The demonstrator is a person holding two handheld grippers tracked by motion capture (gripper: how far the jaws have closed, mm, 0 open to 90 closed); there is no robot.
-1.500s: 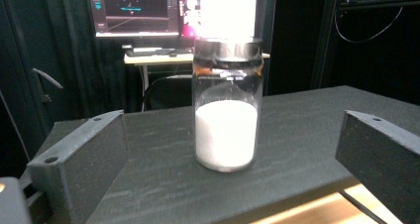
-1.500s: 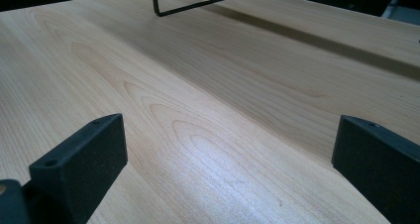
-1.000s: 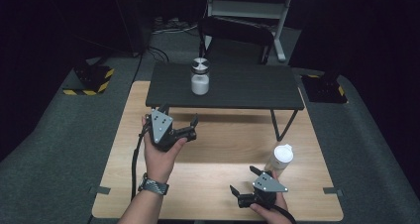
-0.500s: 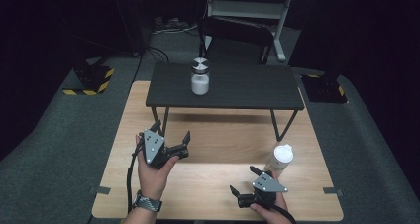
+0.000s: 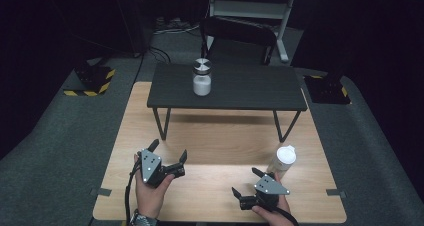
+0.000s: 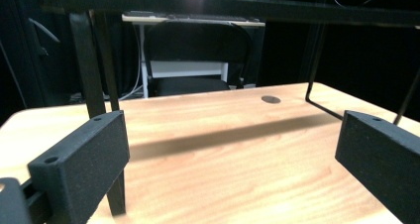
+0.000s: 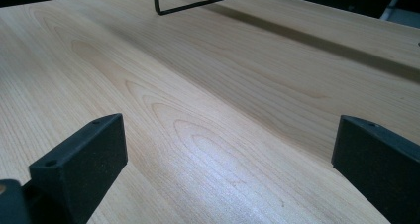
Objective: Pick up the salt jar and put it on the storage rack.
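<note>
The left gripper [image 5: 169,153] is held just above the near left part of the pale wooden surface [image 5: 215,136], its two black jaws spread wide with nothing between them. In the left gripper view the jaws frame bare wood, and a black metal leg [image 6: 86,60] of the low dark shelf-table [image 5: 235,88] stands right in front of the left jaw, between it and what lies beyond. Farther off in that view a black chair [image 6: 198,45] sits behind the surface.

The right gripper [image 5: 246,182] rests low at the near right edge of the surface, also wide open and empty. In the right gripper view its jaws look across bare wood grain toward the black wire foot [image 7: 193,3] of the shelf-table.

The nearest thing to either gripper is a small clear bottle with a white cap [image 5: 282,159], standing upright on the wooden surface just beside and beyond the right gripper, apart from it. Nothing stands between the two.

On top of the dark shelf-table, left of its middle, stands a glass jar with a silver lid and white contents [image 5: 202,77], upright and well apart from both grippers. Black-and-yellow striped blocks [image 5: 92,86] lie on the grey floor to the left.
</note>
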